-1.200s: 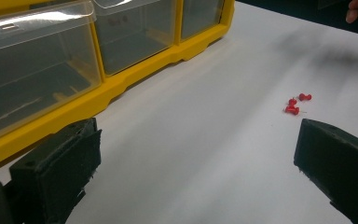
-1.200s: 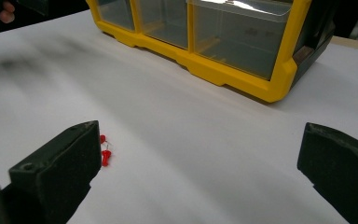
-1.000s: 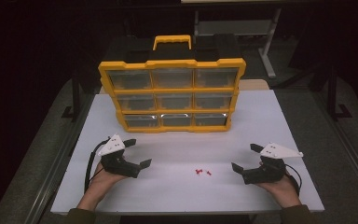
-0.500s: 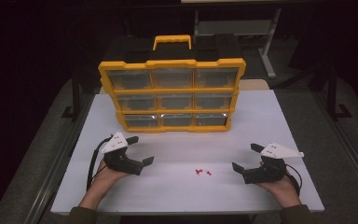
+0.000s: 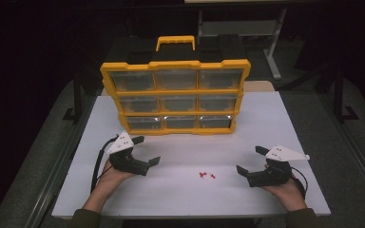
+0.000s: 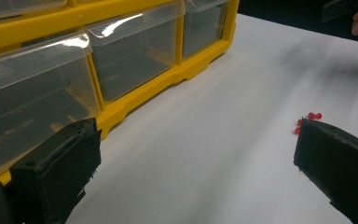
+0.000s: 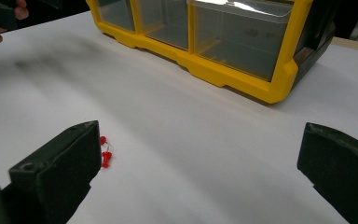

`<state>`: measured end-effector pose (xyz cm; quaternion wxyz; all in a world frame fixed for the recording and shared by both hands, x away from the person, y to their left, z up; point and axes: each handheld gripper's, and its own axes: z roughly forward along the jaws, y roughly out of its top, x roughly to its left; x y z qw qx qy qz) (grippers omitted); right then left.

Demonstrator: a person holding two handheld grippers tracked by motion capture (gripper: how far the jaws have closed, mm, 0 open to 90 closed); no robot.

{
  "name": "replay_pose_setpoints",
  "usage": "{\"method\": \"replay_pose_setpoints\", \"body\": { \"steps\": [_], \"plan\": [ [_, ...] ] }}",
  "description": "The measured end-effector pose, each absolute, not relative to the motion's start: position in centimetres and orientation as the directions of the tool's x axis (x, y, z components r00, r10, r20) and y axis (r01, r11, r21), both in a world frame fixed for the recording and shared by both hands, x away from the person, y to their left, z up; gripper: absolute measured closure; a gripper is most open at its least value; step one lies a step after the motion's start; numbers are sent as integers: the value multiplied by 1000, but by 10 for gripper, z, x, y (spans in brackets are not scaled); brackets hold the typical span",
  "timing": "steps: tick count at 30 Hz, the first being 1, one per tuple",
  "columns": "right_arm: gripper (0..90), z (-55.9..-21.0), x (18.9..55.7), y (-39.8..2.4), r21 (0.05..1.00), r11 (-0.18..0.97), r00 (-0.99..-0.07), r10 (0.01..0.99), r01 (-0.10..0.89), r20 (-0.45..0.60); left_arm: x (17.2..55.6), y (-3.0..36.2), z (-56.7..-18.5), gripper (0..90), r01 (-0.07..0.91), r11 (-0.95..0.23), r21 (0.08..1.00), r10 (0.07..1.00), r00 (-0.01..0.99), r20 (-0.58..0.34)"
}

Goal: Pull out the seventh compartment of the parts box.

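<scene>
My left gripper [image 5: 141, 153] rests low over the white table [image 5: 285, 128] with its jaws spread wide and nothing between them. In the left gripper view, one jaw sits just beside the bottom row of clear drawers in the yellow organizer [image 6: 135, 60]; whether it touches the frame I cannot tell from this angle. The other jaw's tip lies close to the small red pins [image 6: 307, 122] without gripping them. My right gripper [image 5: 253, 161] is likewise wide open and empty, held near the table's front right. The red pins lie loose on the bare tabletop between my two grippers, well in front of the organizer, which stands upright at the middle of the table with its handle [image 5: 176, 42] on top.
</scene>
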<state>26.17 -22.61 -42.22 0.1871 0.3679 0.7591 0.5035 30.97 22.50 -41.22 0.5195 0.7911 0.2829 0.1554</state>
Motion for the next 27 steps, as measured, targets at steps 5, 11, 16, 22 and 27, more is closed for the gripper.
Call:
{"method": "replay_pose_setpoints", "body": {
  "steps": [5,11,16,22,27],
  "plan": [
    [0,-422,262,-226,902,224,-660,747,369,84,312,220,-412,0,281,-293,914,605,795,-50],
    [0,-422,262,-226,905,217,-659,747,365,86,315,215,-411,0,281,-293,914,602,797,-52],
    [0,-422,262,-226,904,217,-659,747,369,90,316,212,-412,0,282,-296,913,601,798,-51],
    [0,-422,262,-226,903,217,-659,747,370,91,319,211,-411,0,278,-297,914,603,796,-46],
    [0,-422,261,-226,904,217,-660,746,369,91,321,207,-412,0,275,-290,917,605,795,-47]
  ]
}}
